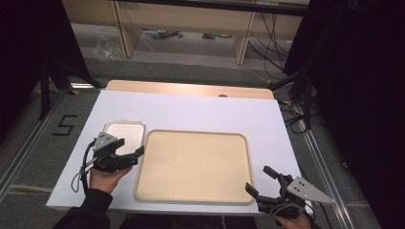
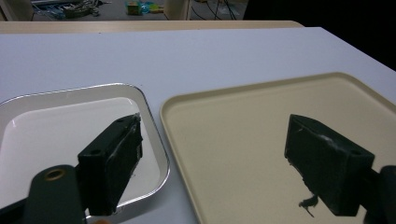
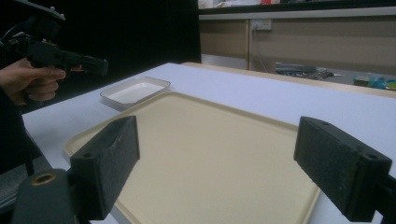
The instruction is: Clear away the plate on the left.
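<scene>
A large empty beige tray (image 1: 193, 164) lies in the middle of the white table top. A small empty white dish with a metal rim (image 1: 124, 131) sits against its left edge. My left gripper (image 1: 130, 147) hovers open over the gap between them. In the left gripper view one jaw stands over the dish (image 2: 56, 135) and the other over the beige tray (image 2: 243, 135), with nothing between them (image 2: 212, 128). My right gripper (image 1: 258, 179) is open at the tray's near right corner. Its jaws (image 3: 217, 128) frame the beige tray (image 3: 210, 154) and hold nothing.
The white board (image 1: 191, 107) has bare room behind the trays. A wooden strip (image 1: 188, 88) runs along its far edge. Metal rails (image 1: 28, 138) flank the table, and cables (image 1: 272, 38) lie on the floor beyond. In the right gripper view a hand holds the left gripper (image 3: 65, 58).
</scene>
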Demonstrator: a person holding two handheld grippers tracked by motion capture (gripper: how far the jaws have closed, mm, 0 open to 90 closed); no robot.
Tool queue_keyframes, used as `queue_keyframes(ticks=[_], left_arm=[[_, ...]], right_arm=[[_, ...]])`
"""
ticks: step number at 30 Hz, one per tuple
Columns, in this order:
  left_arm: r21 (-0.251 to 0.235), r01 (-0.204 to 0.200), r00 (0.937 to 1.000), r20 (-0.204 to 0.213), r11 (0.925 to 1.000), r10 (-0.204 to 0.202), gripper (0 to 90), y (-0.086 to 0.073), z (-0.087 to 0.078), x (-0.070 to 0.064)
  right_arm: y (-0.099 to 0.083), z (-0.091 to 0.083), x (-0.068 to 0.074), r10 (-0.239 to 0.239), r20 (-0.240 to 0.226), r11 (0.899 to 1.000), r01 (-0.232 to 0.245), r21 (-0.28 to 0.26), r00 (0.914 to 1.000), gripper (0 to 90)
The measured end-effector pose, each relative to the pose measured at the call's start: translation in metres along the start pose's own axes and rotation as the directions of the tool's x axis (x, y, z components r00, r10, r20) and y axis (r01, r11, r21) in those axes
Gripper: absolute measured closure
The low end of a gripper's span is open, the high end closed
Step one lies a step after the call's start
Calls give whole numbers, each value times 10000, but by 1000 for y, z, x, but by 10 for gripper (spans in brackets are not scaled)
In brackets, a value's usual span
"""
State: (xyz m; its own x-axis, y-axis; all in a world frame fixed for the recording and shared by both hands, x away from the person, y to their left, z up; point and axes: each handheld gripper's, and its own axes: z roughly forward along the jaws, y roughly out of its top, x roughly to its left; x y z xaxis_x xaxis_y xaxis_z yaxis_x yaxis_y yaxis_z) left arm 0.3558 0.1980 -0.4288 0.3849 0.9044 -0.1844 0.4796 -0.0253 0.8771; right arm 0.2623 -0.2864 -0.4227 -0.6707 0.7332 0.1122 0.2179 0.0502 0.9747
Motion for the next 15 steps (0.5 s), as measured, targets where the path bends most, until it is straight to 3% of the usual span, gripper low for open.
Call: queue_keyframes(ticks=[4,6,15], left_arm=[[102,52,10000,11,9999,-53,182,2,5,2],[224,100,9999,-6,9997,-100,181,3,9,5],[631,298,9991,-317,9976,-279,182,9,20,18]], right_arm=[[0,0,0,-22,-32,10000,22,38,10000,151],[0,0,-2,-283,89,9996,284,-46,9996,151],[0,0,-1,-290,73,9996,290,-39,9996,151]])
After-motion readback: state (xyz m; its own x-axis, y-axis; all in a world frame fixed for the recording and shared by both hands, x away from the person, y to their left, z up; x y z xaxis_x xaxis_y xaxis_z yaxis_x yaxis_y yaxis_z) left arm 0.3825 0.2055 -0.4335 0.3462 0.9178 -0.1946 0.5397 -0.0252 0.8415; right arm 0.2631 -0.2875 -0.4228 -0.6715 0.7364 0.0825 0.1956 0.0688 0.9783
